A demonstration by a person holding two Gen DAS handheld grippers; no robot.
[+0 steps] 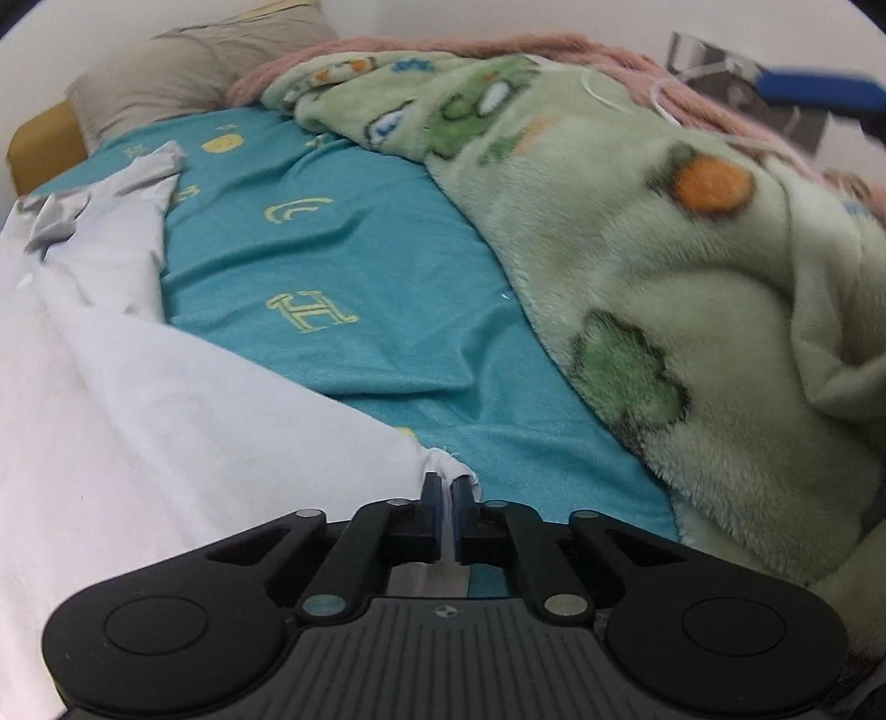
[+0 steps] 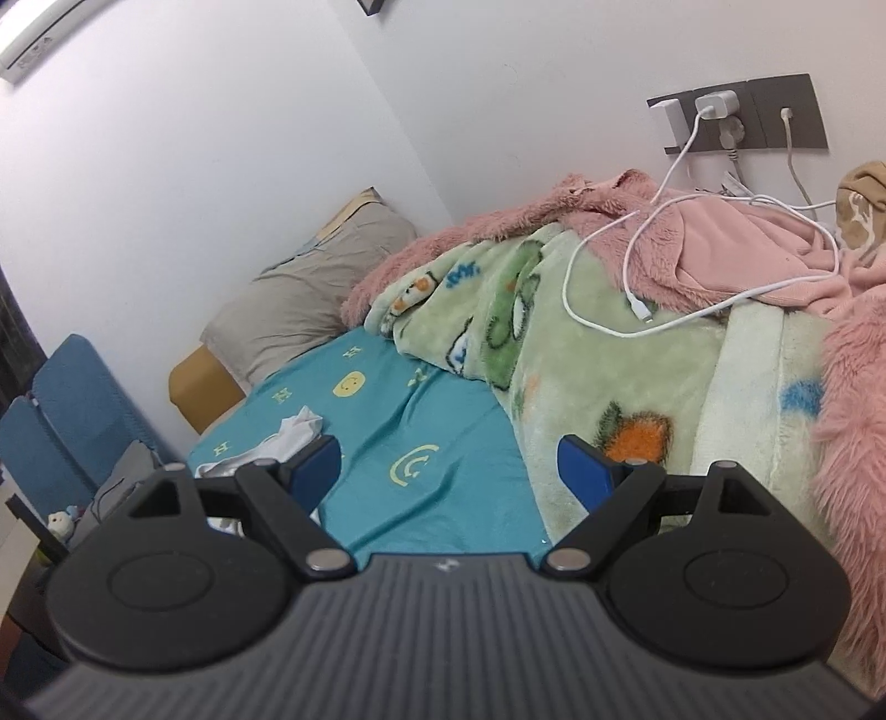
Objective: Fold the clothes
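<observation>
Left wrist view. My left gripper (image 1: 446, 487): blue pads drawn close together, pinching a bunched corner of the white garment (image 1: 166, 399). The garment spreads away to the left over the teal bedsheet (image 1: 354, 266), creased, with its far end crumpled near the top left. To the right of the sheet: a green fleece blanket (image 1: 664, 266) with cartoon prints, heaped. Behind it, a pink fuzzy blanket (image 1: 498, 44). A beige pillow (image 1: 183, 72) lies at the head of the bed. A blue object sits at the top right edge, blurred; I cannot tell what it is.

Right wrist view. My right gripper (image 2: 449, 471): fingers spread wide, nothing between them, held above the teal sheet. A part of the white garment shows past the left finger (image 2: 313, 468), crumpled on the sheet. Green blanket to the right, with a white charging cable (image 2: 609, 310) looped across it and the pink blanket, running up to a wall socket (image 2: 775, 111). Blue chair (image 2: 72, 404) beside the bed, left.
</observation>
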